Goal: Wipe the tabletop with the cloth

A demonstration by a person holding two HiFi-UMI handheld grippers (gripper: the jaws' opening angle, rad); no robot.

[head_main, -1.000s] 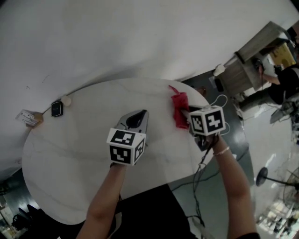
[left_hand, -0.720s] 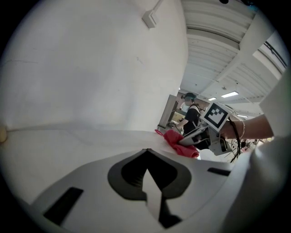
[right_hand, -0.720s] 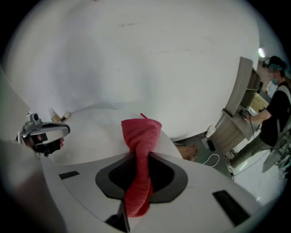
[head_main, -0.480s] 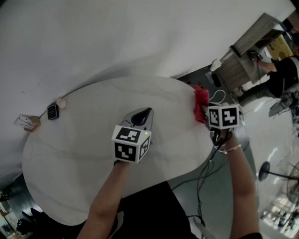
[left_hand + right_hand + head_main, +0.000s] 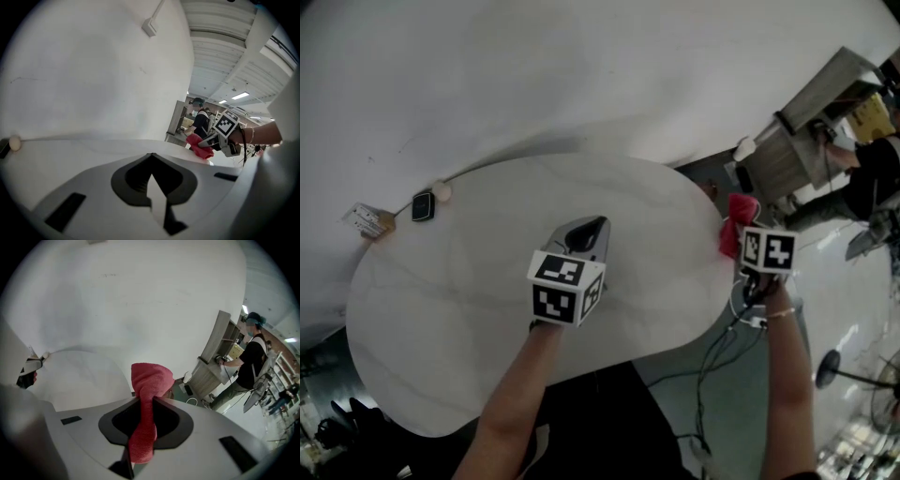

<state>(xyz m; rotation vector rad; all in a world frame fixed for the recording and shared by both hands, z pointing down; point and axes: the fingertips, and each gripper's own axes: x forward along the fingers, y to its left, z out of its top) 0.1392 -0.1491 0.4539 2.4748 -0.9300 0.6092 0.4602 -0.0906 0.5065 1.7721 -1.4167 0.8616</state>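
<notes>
The red cloth point(image 5: 738, 219) is bunched up and pinched in my right gripper point(image 5: 748, 240), which is shut on it. Cloth and gripper hang just past the right edge of the white rounded tabletop point(image 5: 469, 300). In the right gripper view the cloth point(image 5: 151, 380) sticks up between the jaws, with the tabletop point(image 5: 79, 376) to its left. My left gripper point(image 5: 585, 232) hovers over the middle of the table, shut and holding nothing. The left gripper view shows its closed tips point(image 5: 151, 157) and, far right, the right gripper point(image 5: 224, 137) with the cloth point(image 5: 198, 144).
A small black device point(image 5: 422, 205), a small white ball point(image 5: 442, 191) and a paper tag point(image 5: 366, 221) lie along the table's far left edge by the white wall. A wooden cabinet point(image 5: 797, 141) and a person point(image 5: 867, 164) are at the right, with cables point(image 5: 722, 347) on the floor.
My right gripper has dragged the red cloth rightward across the table's right part and off past its edge. The left gripper has stayed over the middle.
</notes>
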